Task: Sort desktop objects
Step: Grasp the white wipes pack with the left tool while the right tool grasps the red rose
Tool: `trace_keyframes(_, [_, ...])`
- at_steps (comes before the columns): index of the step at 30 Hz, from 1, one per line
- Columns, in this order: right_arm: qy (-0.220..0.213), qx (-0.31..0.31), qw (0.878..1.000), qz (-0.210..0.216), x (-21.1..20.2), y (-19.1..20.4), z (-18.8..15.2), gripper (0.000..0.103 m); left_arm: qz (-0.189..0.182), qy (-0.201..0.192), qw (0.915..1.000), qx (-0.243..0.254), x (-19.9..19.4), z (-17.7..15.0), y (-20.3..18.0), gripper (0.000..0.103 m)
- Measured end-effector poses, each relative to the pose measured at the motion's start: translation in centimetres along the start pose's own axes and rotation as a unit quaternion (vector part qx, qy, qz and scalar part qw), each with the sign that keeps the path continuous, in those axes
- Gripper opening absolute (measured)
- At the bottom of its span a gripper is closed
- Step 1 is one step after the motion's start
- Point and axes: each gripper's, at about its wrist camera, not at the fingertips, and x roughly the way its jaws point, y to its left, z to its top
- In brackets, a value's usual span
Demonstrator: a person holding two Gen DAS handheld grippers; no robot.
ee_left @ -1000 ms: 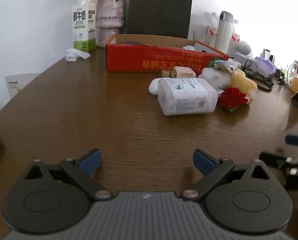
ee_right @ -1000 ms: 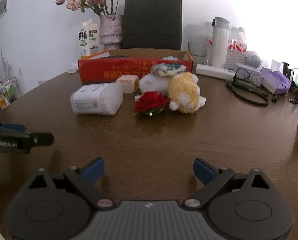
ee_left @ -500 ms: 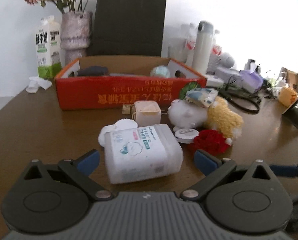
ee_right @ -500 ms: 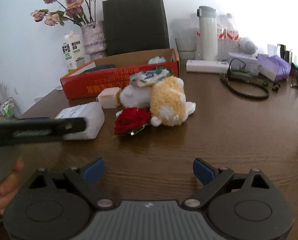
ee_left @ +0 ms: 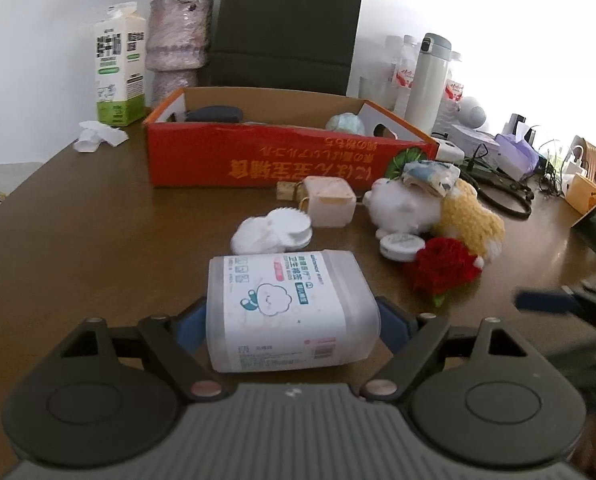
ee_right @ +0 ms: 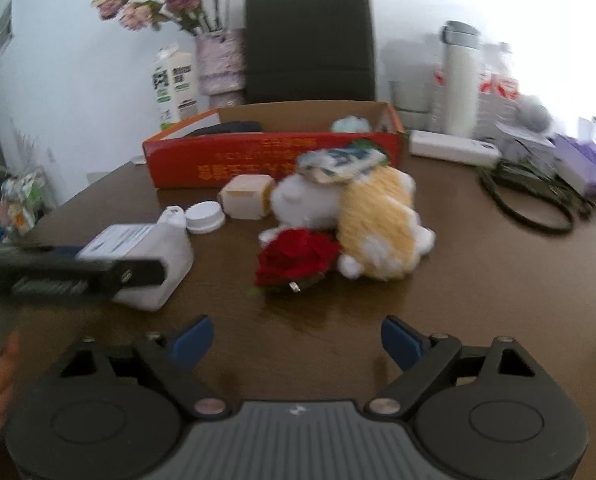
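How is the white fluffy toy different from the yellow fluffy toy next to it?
The white plush toy is plain white, while the yellow plush toy is yellow with white paws. The white one looks smaller and lies nearer the red cardboard box; the yellow one looks bulkier and lies nearer the camera. A small printed packet rests across the tops of both. Both are fuzzy, lie on the wooden table and touch each other.

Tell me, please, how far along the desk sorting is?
Early. The red box already holds a few items. The left gripper, jaws just closing, straddles the cotton swab box. The right gripper is open and empty. The plush toys and rose still wait.
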Motion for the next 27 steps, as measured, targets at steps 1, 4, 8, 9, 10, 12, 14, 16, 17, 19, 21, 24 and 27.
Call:
trace_keyframes(1, [0.004,-0.002,1.0,0.0,0.6,0.3,0.5,0.086,-0.001,-0.002,1.0,0.003,-0.6,-0.3,0.2,0.085])
trace_keyframes(4, [0.017,0.0,1.0,0.009,2.8,0.9,2.1,0.071,0.001,0.001,1.0,0.005,-1.8,-1.1,0.9,0.085])
trace_keyframes(8, [0.019,0.029,0.999,-0.027,5.2,0.8,3.6,0.059,0.006,0.003,0.9999,0.012,-2.3,-1.6,1.4,0.086])
trace_keyframes(9, [0.017,0.035,0.999,-0.037,5.5,0.8,3.8,0.047,0.007,0.002,0.9999,0.013,-2.4,-1.6,1.4,0.086])
trace_keyframes(10, [0.018,0.038,0.998,-0.043,5.6,0.7,4.0,0.047,0.008,0.002,0.9999,0.014,-2.4,-1.6,1.4,0.085])
trace_keyframes(12, [0.021,0.044,0.998,-0.034,5.3,0.6,3.8,0.044,0.007,0.002,0.9998,0.019,-2.6,-1.7,1.3,0.085])
trace_keyframes(14, [0.022,0.031,0.999,-0.029,4.5,1.0,3.0,0.04,0.001,0.003,0.9997,0.024,-2.8,-1.9,1.0,0.085])
trace_keyframes(16, [0.022,0.025,0.999,-0.023,3.1,1.5,2.0,0.04,-0.009,0.004,0.9993,0.035,-3.1,-2.4,0.5,0.085])
trace_keyframes(17, [0.022,0.025,0.999,-0.018,2.3,1.6,1.3,0.04,-0.011,0.002,0.9989,0.045,-3.3,-2.7,0.3,0.085])
trace_keyframes(19, [0.02,0.031,0.999,-0.011,0.7,1.7,0.1,0.04,-0.01,0.002,0.9981,0.06,-3.9,-3.3,-0.4,0.085])
trace_keyframes(21, [0.018,0.035,0.999,-0.001,-0.9,1.7,-1.0,0.039,-0.012,0.005,0.9975,0.07,-4.3,-3.8,-0.7,0.085])
trace_keyframes(24, [0.011,0.039,0.999,0.001,-2.9,1.8,-2.3,0.039,-0.018,0.01,0.9977,0.065,-4.6,-4.4,-0.9,0.085])
trace_keyframes(27, [0.002,0.041,0.999,0.005,-4.5,1.7,-3.0,0.039,-0.021,0.021,0.9981,0.054,-3.4,-4.4,-0.7,0.087])
